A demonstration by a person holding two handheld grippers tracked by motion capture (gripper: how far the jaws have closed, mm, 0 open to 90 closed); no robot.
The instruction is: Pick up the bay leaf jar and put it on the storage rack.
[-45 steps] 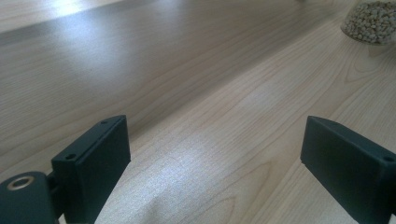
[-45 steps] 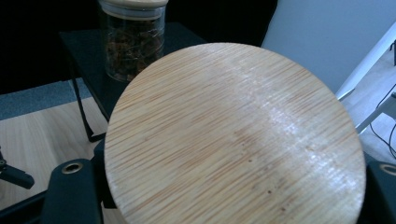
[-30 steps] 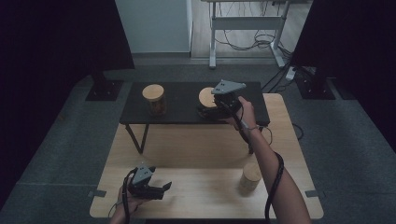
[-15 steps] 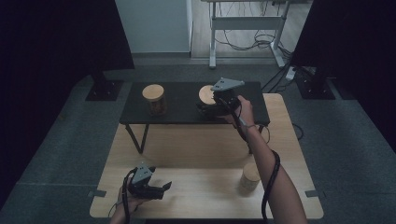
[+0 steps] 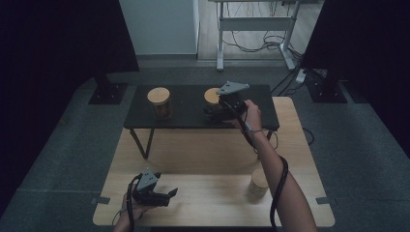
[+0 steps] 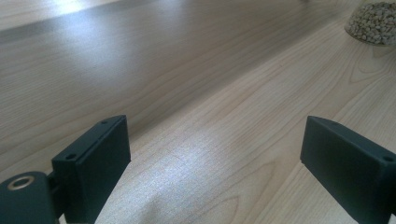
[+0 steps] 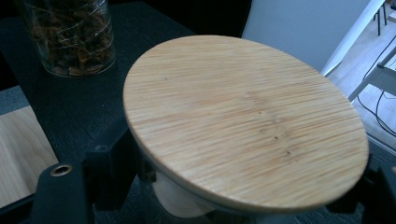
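A glass jar with a round bamboo lid [image 7: 247, 121] stands on the black raised shelf [image 5: 188, 116], seen from above as the lid [image 5: 211, 94]. My right gripper [image 5: 212, 112] reaches in from the right with one jaw on each side of the jar below the lid. Its jaws have just been opening and stand slightly off the glass. My left gripper [image 5: 169, 195] rests low over the wooden table [image 6: 196, 93] near the front left edge. It is open with nothing between its fingers [image 6: 93, 163].
A second lidded jar [image 5: 159, 102] holding brown dried pieces [image 7: 70, 37] stands at the shelf's left. A third jar [image 5: 259, 183] of pale grains [image 6: 376, 21] sits on the table's front right. The shelf stands on thin legs [image 5: 144, 143].
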